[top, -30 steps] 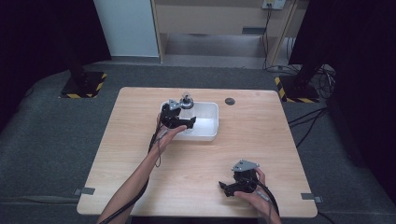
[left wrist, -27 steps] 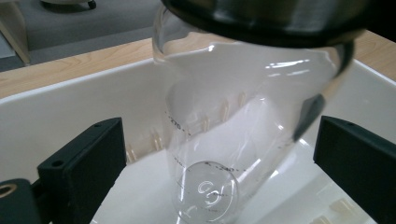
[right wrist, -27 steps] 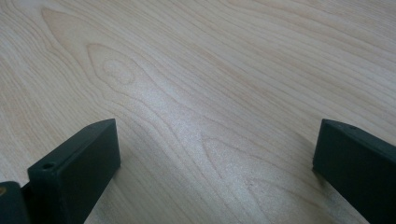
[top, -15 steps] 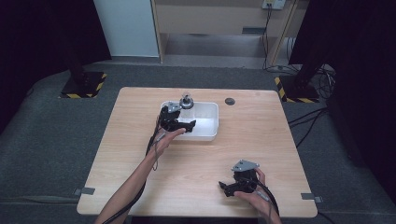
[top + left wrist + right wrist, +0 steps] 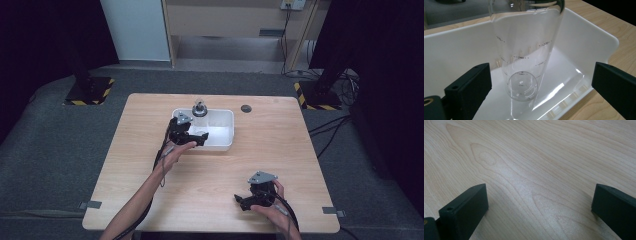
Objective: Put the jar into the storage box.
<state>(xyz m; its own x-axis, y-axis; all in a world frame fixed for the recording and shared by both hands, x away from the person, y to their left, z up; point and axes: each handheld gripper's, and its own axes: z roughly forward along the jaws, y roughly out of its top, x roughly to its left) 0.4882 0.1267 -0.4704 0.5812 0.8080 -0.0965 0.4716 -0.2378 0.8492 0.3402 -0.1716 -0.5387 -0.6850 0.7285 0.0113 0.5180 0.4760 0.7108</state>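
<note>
we see a clear glass measuring cylinder lying tilted inside the white plastic bin, its round base down on the bin floor toward our left gripper and its open mouth leaning up against the far wall, so its long axis runs away from the gripper and upward, slightly to the right in the left gripper view; printed graduation marks run along its side

our left gripper sits at the near left edge of the bin, its jaws spread wide apart on either side of the cylinder's base and touching nothing; the bin wall rises close behind the glass, and the near rim lies just under the jaws

in the high view a glass stopper-like piece with a dark top stands at the bin's far rim; we cannot tell whether it is inside or just behind; a small dark round object lies on the wooden table beyond the bin's right corner, well apart from it

our right gripper rests low at the near right of the table, well apart from the bin, its jaws also wide apart over bare wood
</note>
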